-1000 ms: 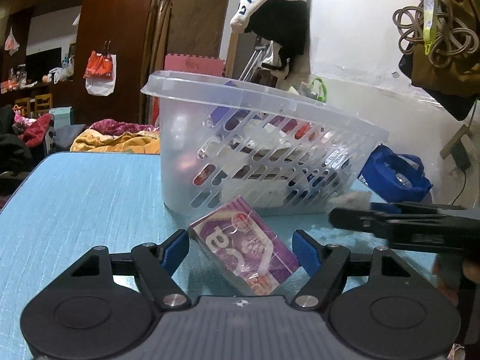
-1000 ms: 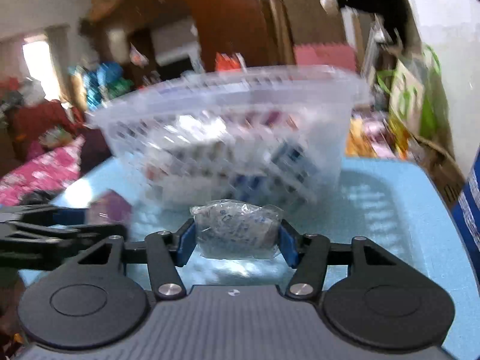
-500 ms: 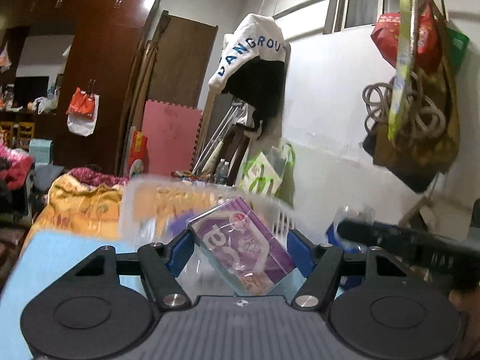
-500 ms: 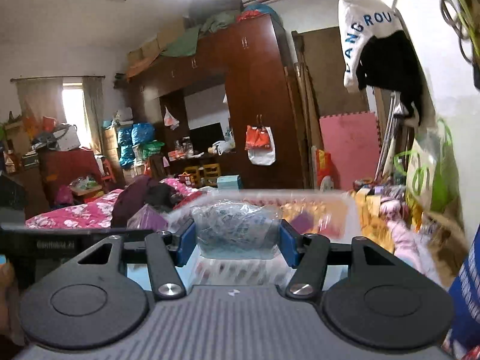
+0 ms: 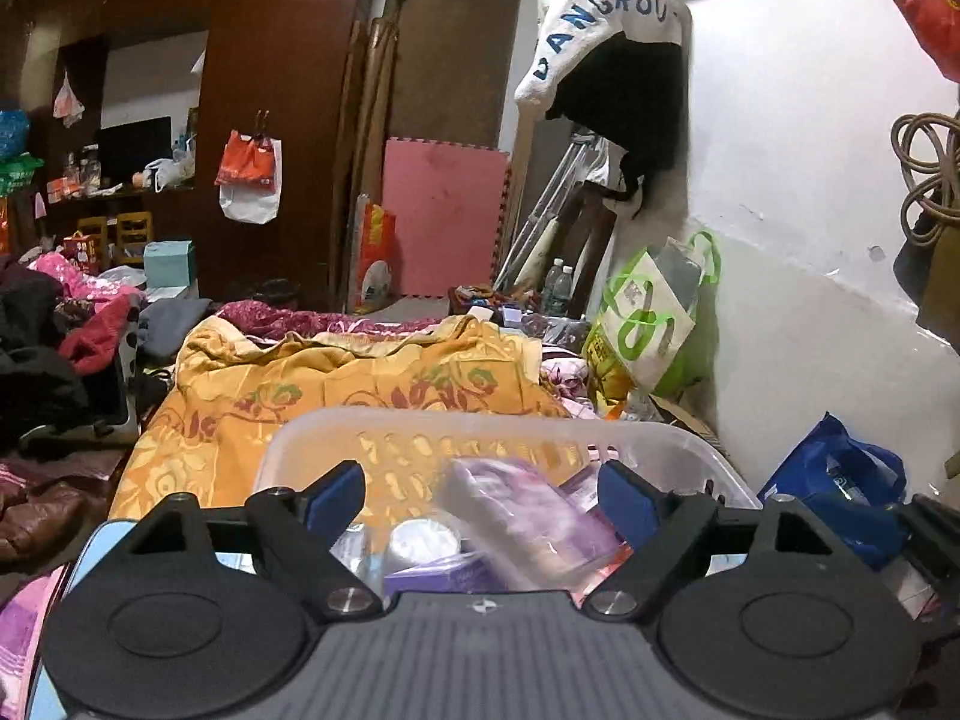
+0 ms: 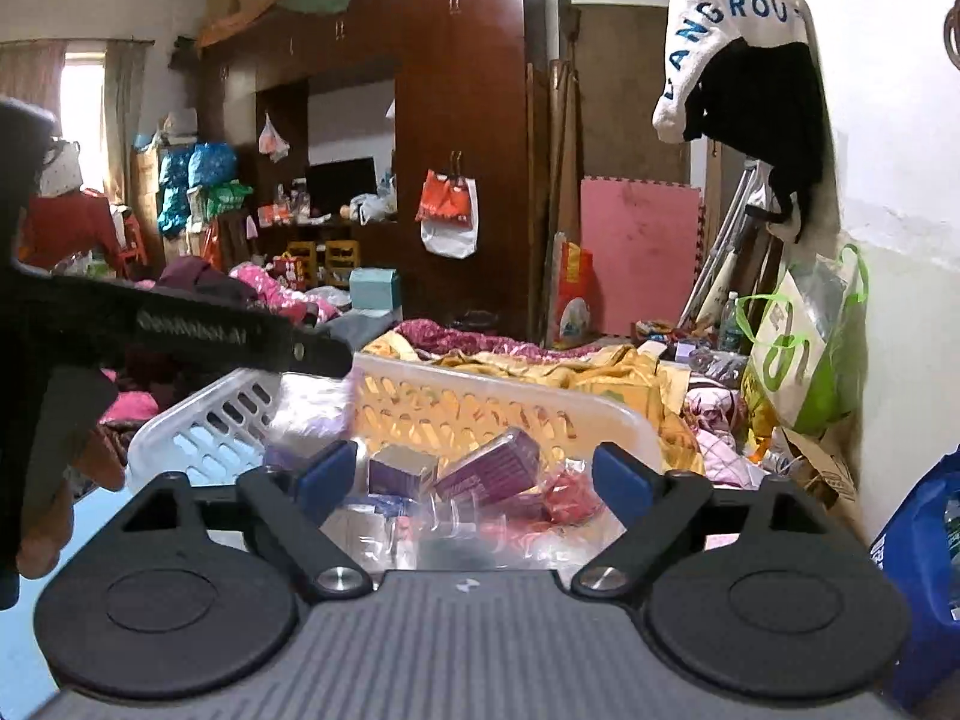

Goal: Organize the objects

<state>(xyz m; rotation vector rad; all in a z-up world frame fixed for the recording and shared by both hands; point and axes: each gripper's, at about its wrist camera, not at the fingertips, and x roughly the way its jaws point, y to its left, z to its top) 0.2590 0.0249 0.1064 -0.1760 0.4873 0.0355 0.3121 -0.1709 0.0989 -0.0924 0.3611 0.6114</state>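
A clear slotted plastic basket (image 5: 480, 423) stands just below both grippers and also shows in the right wrist view (image 6: 498, 396). My left gripper (image 5: 483, 495) is open above it. A purple packet (image 5: 528, 522), blurred, is between the left jaws but apart from both, over the basket. My right gripper (image 6: 474, 477) is open over the basket. Purple boxes (image 6: 489, 468) and clear wrapped packets (image 6: 456, 525) lie inside it. The left gripper's body (image 6: 180, 330) crosses the left of the right wrist view.
A blue table (image 5: 96, 540) carries the basket. An orange blanket (image 5: 336, 384) and piled clothes lie beyond it. A blue bag (image 5: 840, 486) sits at the right by the white wall. A green and white bag (image 5: 654, 312) leans on that wall.
Both grippers rose from table level to above the basket. The left jaws opened and let go of the purple packet. The right jaws opened and let go of the clear wrapped packet.
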